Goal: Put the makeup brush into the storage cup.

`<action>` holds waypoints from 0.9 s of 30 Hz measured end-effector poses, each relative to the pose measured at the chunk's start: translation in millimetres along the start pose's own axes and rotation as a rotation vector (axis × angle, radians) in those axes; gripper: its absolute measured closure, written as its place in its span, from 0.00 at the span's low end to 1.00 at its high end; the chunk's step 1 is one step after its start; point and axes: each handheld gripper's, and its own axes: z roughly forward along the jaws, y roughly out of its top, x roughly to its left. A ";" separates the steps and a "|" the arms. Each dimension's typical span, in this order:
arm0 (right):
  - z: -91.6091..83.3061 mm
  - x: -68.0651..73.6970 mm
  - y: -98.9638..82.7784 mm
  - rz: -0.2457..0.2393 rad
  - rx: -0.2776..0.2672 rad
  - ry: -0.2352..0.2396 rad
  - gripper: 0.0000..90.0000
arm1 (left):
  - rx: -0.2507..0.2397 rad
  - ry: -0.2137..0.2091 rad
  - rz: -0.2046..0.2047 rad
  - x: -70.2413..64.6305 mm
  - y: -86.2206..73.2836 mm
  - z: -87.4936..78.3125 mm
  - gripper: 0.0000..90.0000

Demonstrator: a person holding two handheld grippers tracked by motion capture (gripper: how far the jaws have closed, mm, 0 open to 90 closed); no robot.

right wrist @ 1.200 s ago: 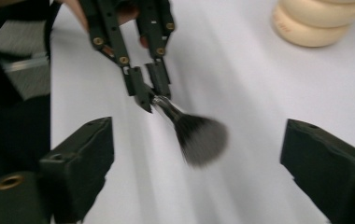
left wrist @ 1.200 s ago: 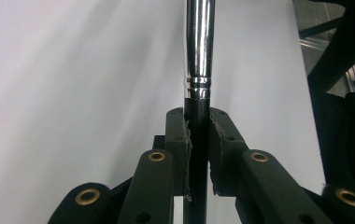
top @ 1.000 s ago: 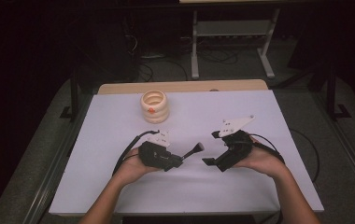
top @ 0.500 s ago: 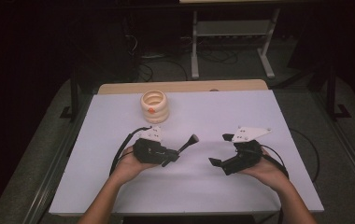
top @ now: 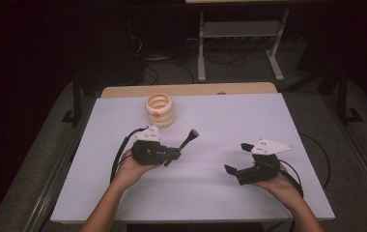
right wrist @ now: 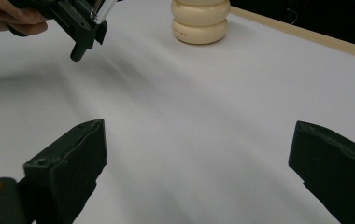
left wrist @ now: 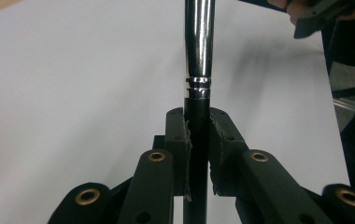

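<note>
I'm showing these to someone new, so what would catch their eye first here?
Probably the makeup brush, clamped by its black handle in the left gripper near the middle of the white table, its bristle end pointing up and away. Next, the cream ribbed holder standing alone near the table's far edge. The right gripper sits to the right with its jaws wide apart and nothing between them.

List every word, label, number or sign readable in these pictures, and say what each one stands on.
No text reads clearly enough to quote.
Cream ribbed holder: a short line of small red print low on its side, too blurred to read.
Same holder, high view: a small orange-red mark, too small to tell.
Brush in the left gripper: no lettering visible on its metal ferrule or black handle.
</note>
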 end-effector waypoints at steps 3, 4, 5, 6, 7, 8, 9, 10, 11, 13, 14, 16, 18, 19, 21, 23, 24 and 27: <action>-2.0 1.4 -4.0 0.000 -0.004 -0.011 0.04 | -0.011 0.009 -0.001 1.1 0.3 -3.3 0.88; -2.5 1.2 -4.9 -0.002 -0.010 -0.016 0.03 | -0.013 0.015 0.003 1.8 0.4 -4.4 0.88; -3.2 1.5 -5.9 0.003 -0.011 -0.017 0.03 | -0.025 0.019 -0.008 1.5 0.2 -4.9 0.88; -3.7 1.1 -7.1 -0.002 -0.016 -0.018 0.03 | -0.029 0.026 -0.009 2.1 0.4 -5.9 0.88; -4.3 1.0 -8.8 -0.001 -0.016 -0.018 0.03 | -0.036 0.027 -0.014 2.7 0.2 -6.9 0.88; -4.9 1.2 -10.9 0.005 -0.014 -0.016 0.02 | -0.049 0.033 -0.023 2.7 0.1 -7.3 0.88; -5.3 1.3 -13.3 0.006 -0.014 -0.019 0.02 | -0.047 0.039 -0.020 3.3 0.3 -8.6 0.88; -5.7 1.8 -15.6 0.005 -0.013 -0.025 0.02 | -0.051 0.048 -0.022 3.3 0.4 -8.9 0.88; -5.9 2.4 -17.5 0.004 -0.010 -0.025 0.02 | -0.056 0.061 -0.025 3.9 0.4 -9.6 0.88; -6.9 3.3 -20.5 0.009 -0.013 -0.037 0.02 | -0.065 0.074 -0.030 5.2 0.3 -11.0 0.88; -7.4 3.8 -21.8 0.017 -0.017 -0.043 0.02 | -0.075 0.080 -0.039 5.1 0.2 -11.3 0.88; -8.5 3.2 -23.7 0.011 -0.026 -0.063 0.02 | -0.081 0.091 -0.036 6.0 0.7 -13.2 0.88; -10.7 3.0 -26.0 0.025 -0.037 -0.084 0.02 | -0.093 0.102 -0.046 7.0 0.7 -14.5 0.88; -11.9 2.6 -27.0 0.028 -0.042 -0.090 0.02 | -0.096 0.110 -0.046 8.0 0.4 -15.3 0.88; -14.7 1.8 -29.8 0.046 -0.048 -0.098 0.02 | -0.107 0.129 -0.055 9.1 0.2 -16.1 0.88; -16.4 -0.1 -31.9 0.048 -0.053 -0.104 0.02 | -0.125 0.147 -0.064 11.2 0.3 -18.1 0.88; -16.9 -1.6 -32.7 0.055 -0.056 -0.105 0.02 | -0.134 0.154 -0.068 11.9 0.4 -18.8 0.88; -16.2 -4.8 -34.1 0.069 -0.067 -0.108 0.02 | -0.159 0.177 -0.076 14.3 1.5 -22.4 0.88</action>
